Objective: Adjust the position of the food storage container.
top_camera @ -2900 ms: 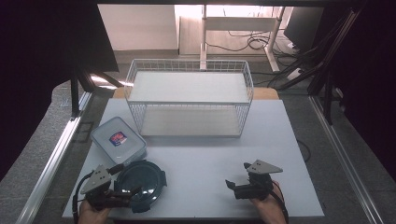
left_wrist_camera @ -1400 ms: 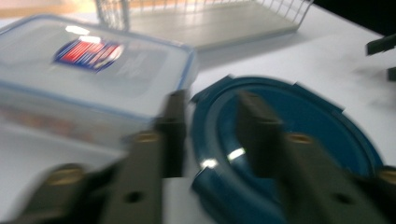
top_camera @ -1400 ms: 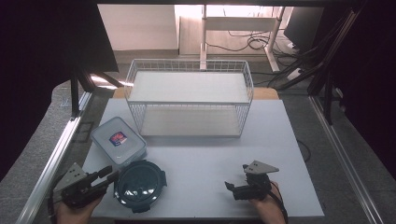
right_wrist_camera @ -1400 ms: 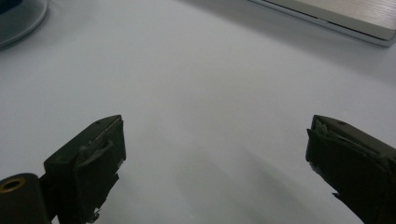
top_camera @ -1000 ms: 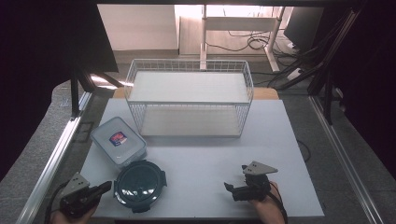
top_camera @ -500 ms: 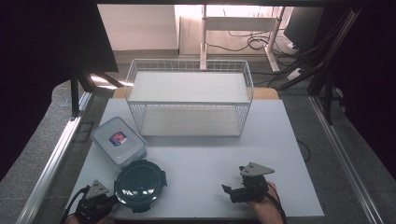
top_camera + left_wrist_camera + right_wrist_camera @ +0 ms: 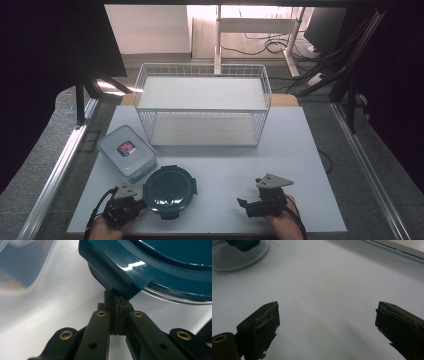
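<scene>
the white table point(image 7: 300, 150) carries everything here. the biggest thing on it is the white wire basket point(image 7: 202, 107), set toward the far edge with its open side up. in front of the basket's left corner lies a clear square container point(image 7: 126, 152) with a small label on its lid. just beside that container, nearer the person, sits the round dark teal lidded container point(image 7: 170, 185); the two look to be touching at their edges, though the high view is too coarse to be sure.

the right gripper point(image 7: 250, 205) rests low over the table near the front edge, well apart from the round container, its jaws spread wide with nothing but bare table between them, as the right gripper view shows.

the left gripper point(image 7: 137, 204) sits at the round container's left rim. in the left gripper view its jaws are pressed together with nothing between them, their tips right at a latch tab point(image 7: 112, 277) on the teal lid, just under its edge.
</scene>
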`<state>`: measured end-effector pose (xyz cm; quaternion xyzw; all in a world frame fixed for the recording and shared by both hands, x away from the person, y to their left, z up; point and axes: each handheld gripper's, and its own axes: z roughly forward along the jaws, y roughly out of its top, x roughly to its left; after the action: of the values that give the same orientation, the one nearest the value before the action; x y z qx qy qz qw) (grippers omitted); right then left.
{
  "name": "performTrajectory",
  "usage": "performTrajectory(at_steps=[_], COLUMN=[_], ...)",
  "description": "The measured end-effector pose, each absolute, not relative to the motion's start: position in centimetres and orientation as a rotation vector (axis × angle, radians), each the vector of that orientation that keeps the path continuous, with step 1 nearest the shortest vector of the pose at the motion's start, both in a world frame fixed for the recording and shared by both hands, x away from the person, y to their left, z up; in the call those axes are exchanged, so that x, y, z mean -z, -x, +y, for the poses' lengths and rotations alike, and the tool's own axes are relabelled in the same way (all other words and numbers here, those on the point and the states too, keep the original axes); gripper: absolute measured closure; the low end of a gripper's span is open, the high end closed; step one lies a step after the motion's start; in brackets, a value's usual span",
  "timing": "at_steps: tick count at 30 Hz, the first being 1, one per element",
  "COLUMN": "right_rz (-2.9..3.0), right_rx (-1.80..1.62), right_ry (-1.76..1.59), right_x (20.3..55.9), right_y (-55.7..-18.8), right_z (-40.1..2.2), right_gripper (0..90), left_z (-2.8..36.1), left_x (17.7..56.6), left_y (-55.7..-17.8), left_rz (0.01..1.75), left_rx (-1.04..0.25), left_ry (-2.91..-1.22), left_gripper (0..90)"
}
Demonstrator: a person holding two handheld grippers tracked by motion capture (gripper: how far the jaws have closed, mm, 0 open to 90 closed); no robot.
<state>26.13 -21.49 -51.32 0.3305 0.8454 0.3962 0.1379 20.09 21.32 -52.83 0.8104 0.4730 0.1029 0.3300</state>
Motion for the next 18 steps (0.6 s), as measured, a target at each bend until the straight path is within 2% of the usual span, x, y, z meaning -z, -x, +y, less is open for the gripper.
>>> performTrajectory(at_steps=[5,8,12,18], right_rz=[2.439,2.416,2.427,2.475], right_rx=[-1.16,-1.159,-1.186,-1.192], right_ry=[-0.983,-1.016,-1.039,-1.007], right_x=[51.0,50.8,50.2,48.8], right_y=[-26.1,-26.1,-25.9,-25.4], right_z=[-21.5,-21.5,-21.4,-20.9], right_gripper=[5.6,0.5,0.6,18.6], left_z=[19.8,18.7,17.1,13.8], left_x=[52.7,52.7,52.6,52.6], left_y=[-21.5,-22.2,-23.1,-24.6], left_rz=[1.204,1.189,1.156,1.075], left_rx=[-0.255,-0.24,-0.231,-0.188], left_ry=[-2.133,-2.146,-2.163,-2.197], left_gripper=[90.0,90.0,90.0,90.0])
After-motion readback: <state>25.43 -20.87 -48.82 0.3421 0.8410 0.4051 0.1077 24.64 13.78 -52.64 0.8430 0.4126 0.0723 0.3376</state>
